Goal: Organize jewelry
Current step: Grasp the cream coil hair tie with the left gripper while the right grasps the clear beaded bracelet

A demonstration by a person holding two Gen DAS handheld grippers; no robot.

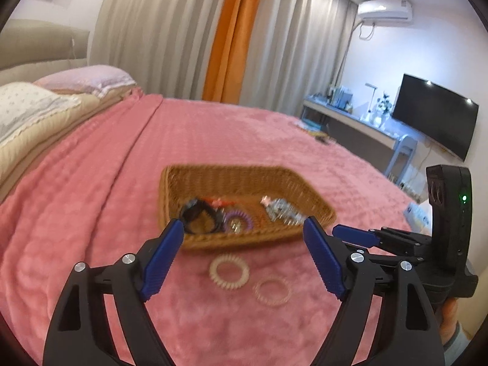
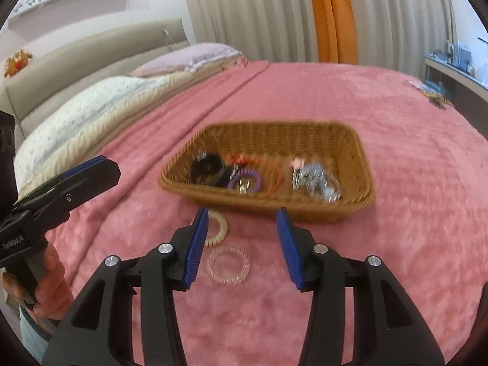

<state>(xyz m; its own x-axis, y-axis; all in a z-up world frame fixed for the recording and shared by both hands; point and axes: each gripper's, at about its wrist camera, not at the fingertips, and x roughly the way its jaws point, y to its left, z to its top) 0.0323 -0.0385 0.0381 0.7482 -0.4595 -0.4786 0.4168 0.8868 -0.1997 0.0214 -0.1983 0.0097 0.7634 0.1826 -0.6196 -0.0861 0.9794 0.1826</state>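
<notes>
A wicker basket [image 1: 213, 241] [image 2: 213, 196] sits on the pink bedspread. It holds a black bracelet [image 1: 198, 216] [image 2: 209, 167], a purple spiral hair tie [image 1: 239, 218] [image 2: 245, 180], an orange piece [image 2: 244, 158] and a silver chain pile [image 1: 282, 210] [image 2: 317, 180]. In front of the basket lie a cream spiral hair tie [image 1: 228, 271] [image 2: 217, 228] and a clear spiral hair tie [image 1: 272, 292] [image 2: 228, 264]. My left gripper [image 1: 244, 256] is open and empty above them. My right gripper [image 2: 242, 244] is open and empty, with the clear tie between its fingers.
The pink bedspread [image 1: 91, 213] [image 2: 396, 213] covers the bed. Pillows [image 1: 36, 106] [image 2: 91, 106] lie at the left. Curtains stand behind. A desk [image 1: 350, 119] and a TV [image 1: 436, 116] are at the right. The right gripper also shows in the left wrist view [image 1: 357, 235].
</notes>
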